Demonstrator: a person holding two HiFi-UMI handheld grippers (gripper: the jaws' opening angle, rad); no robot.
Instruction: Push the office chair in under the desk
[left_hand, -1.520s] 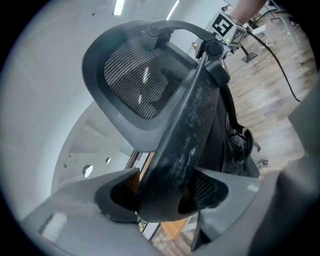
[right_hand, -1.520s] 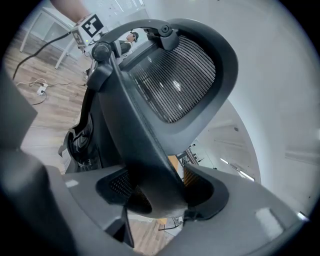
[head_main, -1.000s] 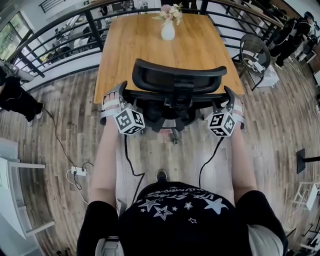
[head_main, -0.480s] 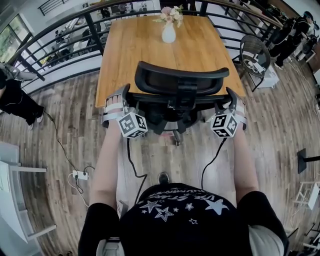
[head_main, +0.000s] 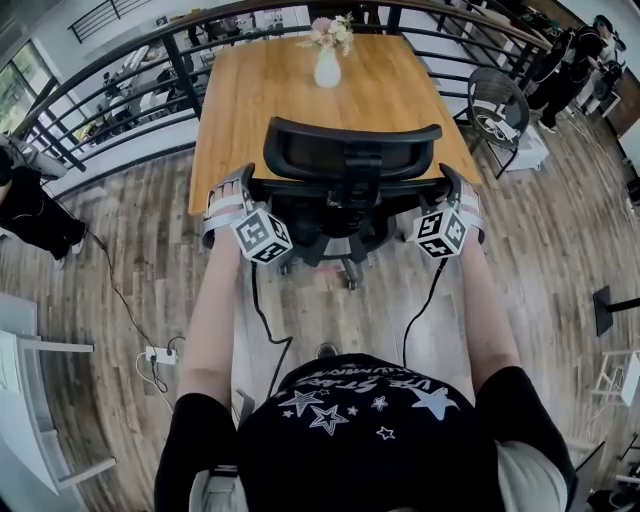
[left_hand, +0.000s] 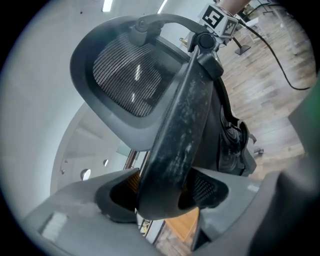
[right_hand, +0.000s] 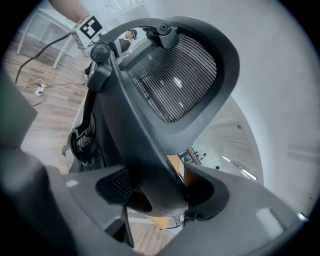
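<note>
On a wood-plank floor (head_main: 120, 250), inside a black railing (head_main: 110, 75): a long wooden desk (head_main: 290, 110) runs away from me, bare but for a white vase (head_main: 327, 68) of pale flowers (head_main: 332, 30) at its far end. A round mesh chair (head_main: 497, 105) stands off the desk's right corner; a power strip (head_main: 158, 354) lies on the boards to my left. The office chair (head_main: 350, 150) sits square against the desk's near edge, its headrest (left_hand: 130, 75) and back overlapping the tabletop from above. The seat is hidden under the back, so how far it reaches beneath the desk I cannot tell (only part of the wheeled base shows, on my side of the edge). Both forearms (head_main: 210, 320) reach straight forward, level, one to each side of the chair. My left gripper (left_hand: 165, 192) is clenched on the left edge of the dark back frame (left_hand: 185, 125), pads against it on both sides. My right gripper (right_hand: 160, 192) grips the right edge the same way.
</note>
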